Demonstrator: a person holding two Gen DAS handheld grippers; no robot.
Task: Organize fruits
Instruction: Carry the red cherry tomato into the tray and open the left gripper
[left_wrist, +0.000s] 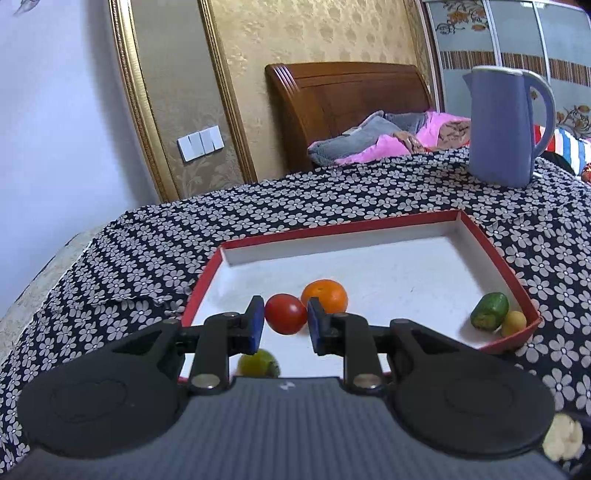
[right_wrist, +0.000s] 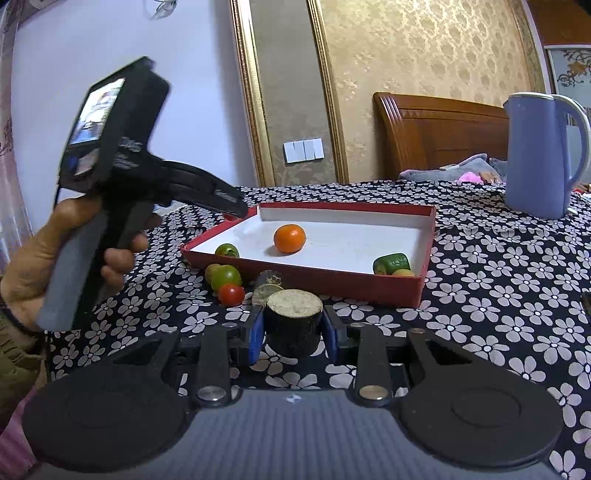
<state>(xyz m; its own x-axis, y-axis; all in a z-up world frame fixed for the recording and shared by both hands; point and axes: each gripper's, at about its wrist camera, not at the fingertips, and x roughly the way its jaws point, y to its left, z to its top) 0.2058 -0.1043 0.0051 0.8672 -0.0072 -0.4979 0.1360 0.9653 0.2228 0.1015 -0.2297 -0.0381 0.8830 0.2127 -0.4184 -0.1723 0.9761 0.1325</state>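
**Both grippers loaded at the red tray**

The red tray (left_wrist: 491, 240) holds an orange (left_wrist: 325, 295) just beyond the left gripper (left_wrist: 286, 325), a green fruit (left_wrist: 255, 363) below its jaws, and a green piece (left_wrist: 489, 311) touching a yellow fruit (left_wrist: 513, 323) in the right corner. The tray's far half is bare. The left jaws pinch a glossy red tomato (left_wrist: 285, 314). The right gripper (right_wrist: 293, 332) clamps a dark cut-topped chunk (right_wrist: 293, 325) short of the tray's near wall; three small fruits (right_wrist: 225, 282) lie left of it.

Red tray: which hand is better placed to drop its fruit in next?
Left. The left gripper already holds the red tomato over the red tray. The right gripper holds its dark cut piece short of the tray's near wall.
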